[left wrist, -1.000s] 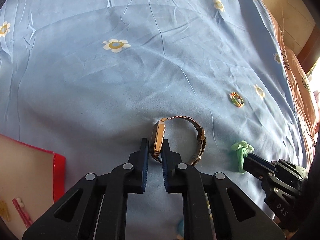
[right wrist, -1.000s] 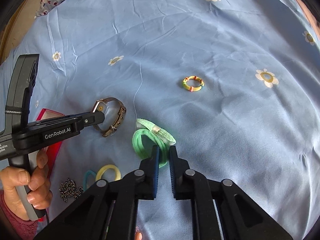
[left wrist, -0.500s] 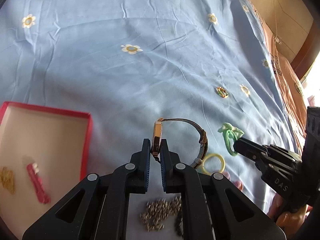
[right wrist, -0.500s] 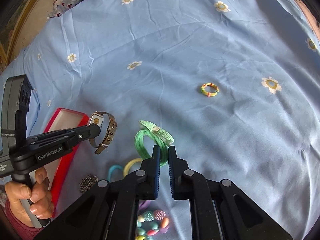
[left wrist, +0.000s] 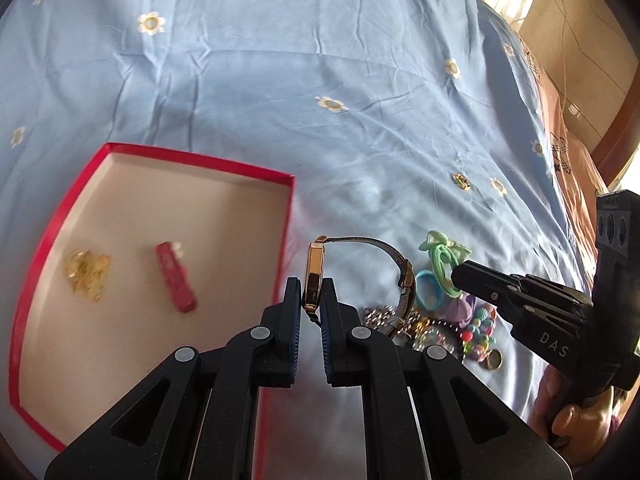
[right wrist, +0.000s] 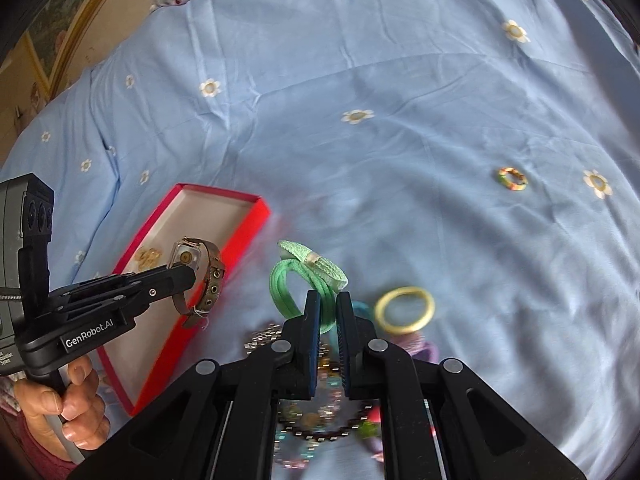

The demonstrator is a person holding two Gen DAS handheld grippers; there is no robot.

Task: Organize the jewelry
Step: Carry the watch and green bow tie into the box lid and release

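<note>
My left gripper [left wrist: 311,296] is shut on a gold watch [left wrist: 313,270] by its case, held in the air beside the right wall of the red box [left wrist: 290,216]. The watch [right wrist: 200,276] also shows in the right wrist view, over the box [right wrist: 244,240]. My right gripper [right wrist: 328,308] is shut on a green hair tie [right wrist: 296,280] with a bow, lifted above a pile of jewelry [right wrist: 320,420]. The box holds a gold piece [left wrist: 86,276] and a red clip [left wrist: 176,282].
A blue flowered bedsheet [right wrist: 400,100] lies under everything. A colourful ring [right wrist: 512,179] lies alone at the right. A yellow hair band [right wrist: 405,309], a blue band [left wrist: 430,292], a silver chain [left wrist: 378,316] and beaded pieces [left wrist: 476,332] lie below the grippers.
Both grippers have risen and pulled back with their items. The watch has moved left toward the red box, which now shows in full. The jewelry pile has come into view.
</note>
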